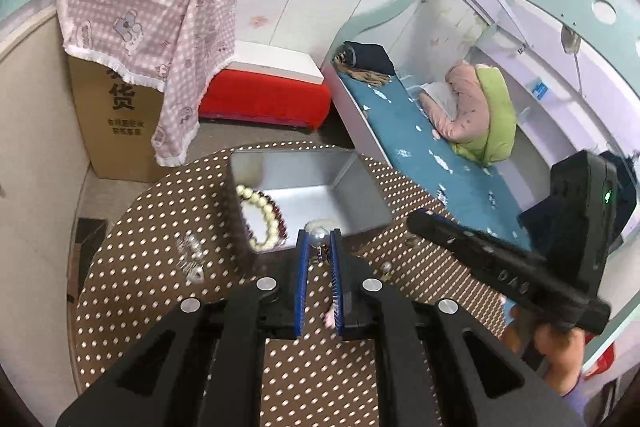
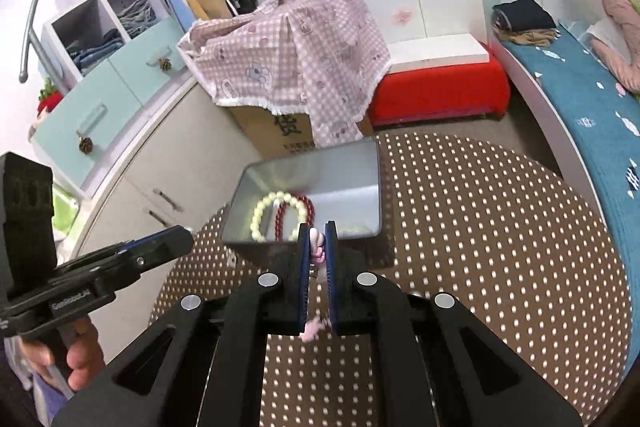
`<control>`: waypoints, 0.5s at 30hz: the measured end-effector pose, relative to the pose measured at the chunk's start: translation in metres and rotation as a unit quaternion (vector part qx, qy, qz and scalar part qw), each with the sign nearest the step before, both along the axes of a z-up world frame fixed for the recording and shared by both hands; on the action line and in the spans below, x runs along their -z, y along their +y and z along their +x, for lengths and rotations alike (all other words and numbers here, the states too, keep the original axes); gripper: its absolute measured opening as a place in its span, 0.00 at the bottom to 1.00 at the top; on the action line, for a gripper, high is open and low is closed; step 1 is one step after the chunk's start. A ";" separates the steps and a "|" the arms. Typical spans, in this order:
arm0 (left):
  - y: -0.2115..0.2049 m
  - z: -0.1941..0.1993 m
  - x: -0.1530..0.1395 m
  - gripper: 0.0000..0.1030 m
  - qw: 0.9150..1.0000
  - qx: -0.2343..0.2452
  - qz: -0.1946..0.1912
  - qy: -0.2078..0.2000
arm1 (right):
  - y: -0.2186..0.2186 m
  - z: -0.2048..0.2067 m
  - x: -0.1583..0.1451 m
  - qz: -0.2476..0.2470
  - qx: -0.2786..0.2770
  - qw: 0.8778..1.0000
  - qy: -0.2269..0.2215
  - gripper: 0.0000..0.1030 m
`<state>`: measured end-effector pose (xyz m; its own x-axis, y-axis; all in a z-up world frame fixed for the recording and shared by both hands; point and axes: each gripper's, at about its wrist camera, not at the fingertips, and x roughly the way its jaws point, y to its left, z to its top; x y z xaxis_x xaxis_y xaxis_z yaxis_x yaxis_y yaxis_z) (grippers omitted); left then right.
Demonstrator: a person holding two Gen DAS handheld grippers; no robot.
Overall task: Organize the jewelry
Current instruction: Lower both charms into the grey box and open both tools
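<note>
Pearl piece [image 1: 319, 235]: pinched at my L gripper [image 1: 319, 241] tips, fingers nearly closed, over tin's near edge.
Pink piece [image 2: 317, 247]: clamped in my R gripper [image 2: 319, 233], fingers nearly closed, hanging down between them.
Tin [image 2: 352, 183]: open, on dotted bench [image 2: 500, 247]; cream bracelet [image 2: 276, 215] & red bracelet [image 2: 294, 217] inside.
Loose bits [image 1: 192, 255]: on bench, L of tin.

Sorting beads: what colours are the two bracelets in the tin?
Cream and dark red; right wrist view.
</note>
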<state>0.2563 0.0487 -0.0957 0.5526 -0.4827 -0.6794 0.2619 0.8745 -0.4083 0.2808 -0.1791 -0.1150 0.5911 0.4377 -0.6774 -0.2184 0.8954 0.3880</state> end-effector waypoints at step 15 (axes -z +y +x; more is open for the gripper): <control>-0.014 0.052 0.019 0.09 0.998 -0.029 0.019 0.060 | 0.024 0.040 0.010 -0.022 0.022 0.999 0.012 0.07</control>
<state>0.3083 0.0351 -0.1148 0.4933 -0.4240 -0.7595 0.1616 0.9026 -0.3990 0.3206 -0.1548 -0.1250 0.5926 0.3810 -0.7097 -0.1698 0.9203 0.3524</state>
